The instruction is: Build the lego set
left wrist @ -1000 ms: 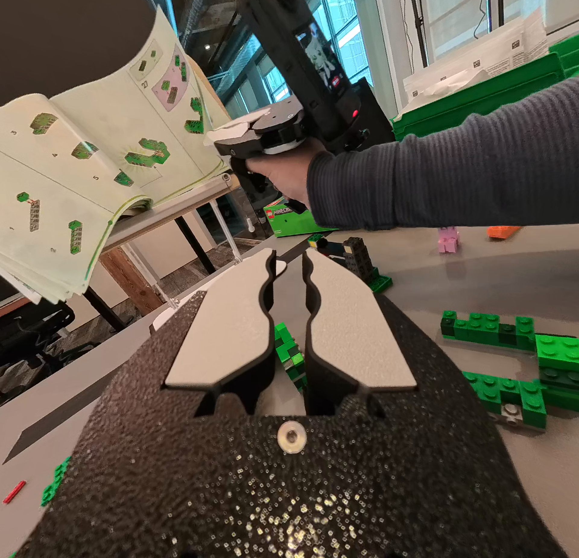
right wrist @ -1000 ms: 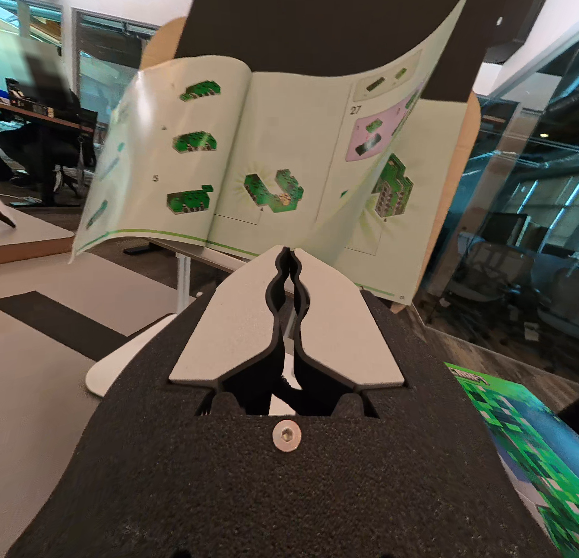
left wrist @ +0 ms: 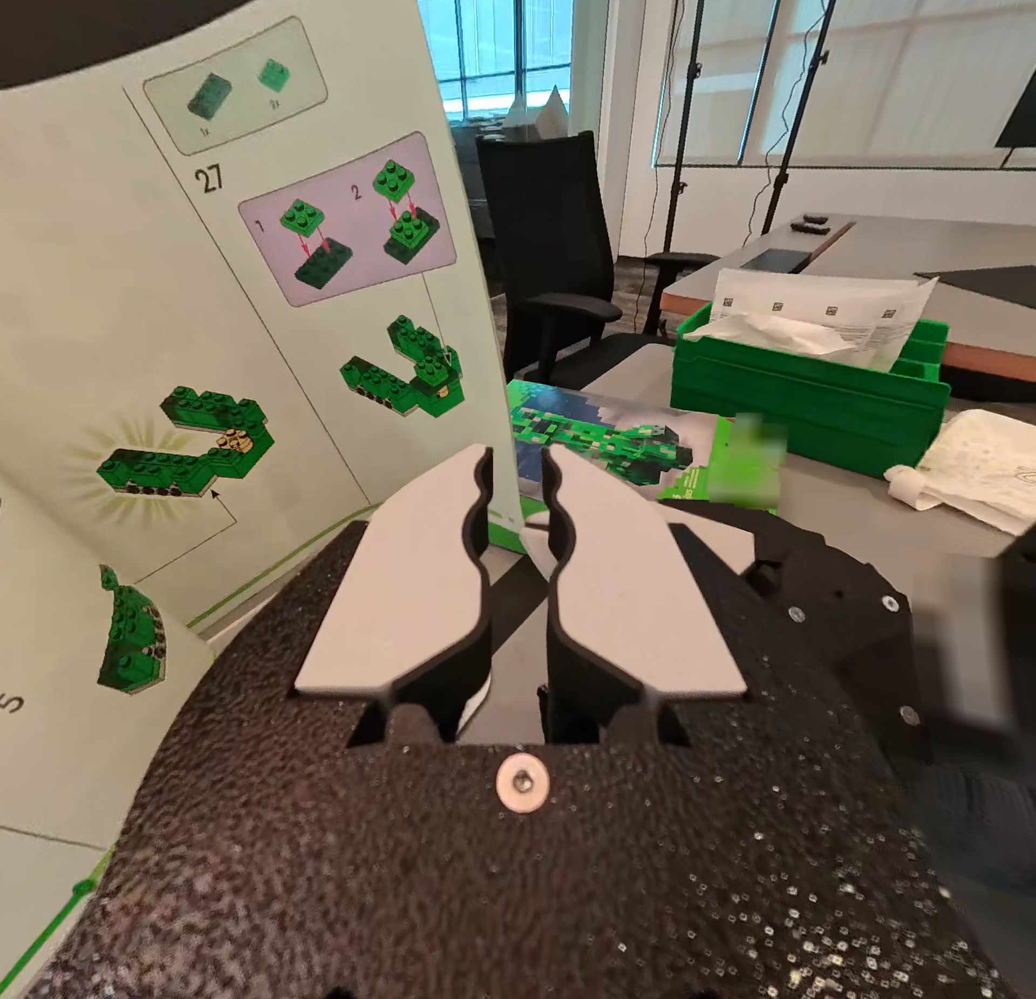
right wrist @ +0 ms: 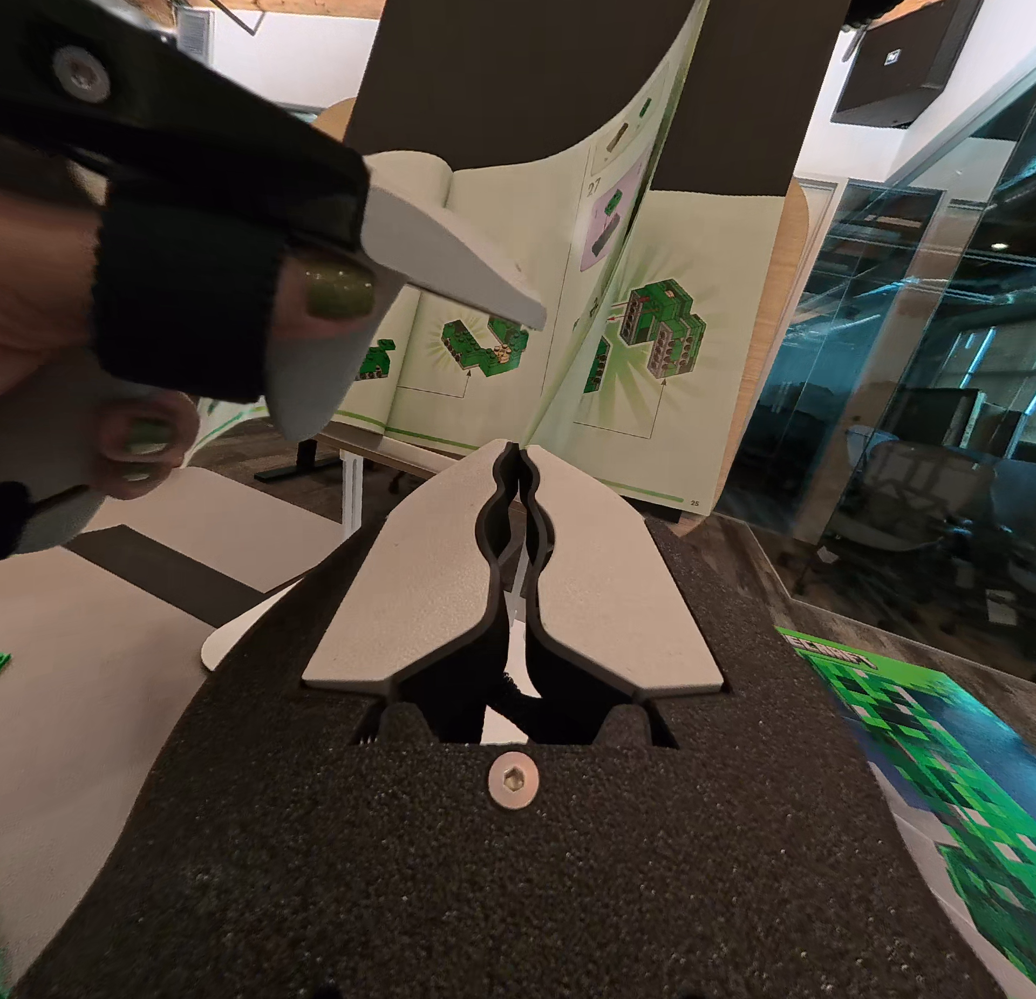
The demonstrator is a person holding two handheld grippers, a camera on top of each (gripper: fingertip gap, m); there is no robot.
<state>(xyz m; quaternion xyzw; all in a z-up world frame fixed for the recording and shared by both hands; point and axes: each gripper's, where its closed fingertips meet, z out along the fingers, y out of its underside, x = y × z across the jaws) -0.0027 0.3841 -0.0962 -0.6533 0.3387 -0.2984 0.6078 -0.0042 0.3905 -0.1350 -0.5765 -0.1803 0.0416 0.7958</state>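
We have the right gripper (right wrist: 518, 459) pinching the lower edge of a page in the instruction booklet (right wrist: 488, 226), mid-turn, while the left gripper (left wrist: 518, 467), spread and empty, hovers just beside that sheet; tugging too hard could tear the thin page or topple the propped booklet onto the surface (right wrist: 67, 635)

instruction booklet (left wrist: 168, 355): 1 | set box (left wrist: 616, 439): 1 | green trays (left wrist: 813, 389): 1 stack | office chair (left wrist: 549, 243): 1

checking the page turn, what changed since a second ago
The left tool swung up from the bricks to the instruction booklet, open, at its lifted page. That page now stands nearly edge-on, uncovering the next spread. The right tool stays shut on its bottom edge.
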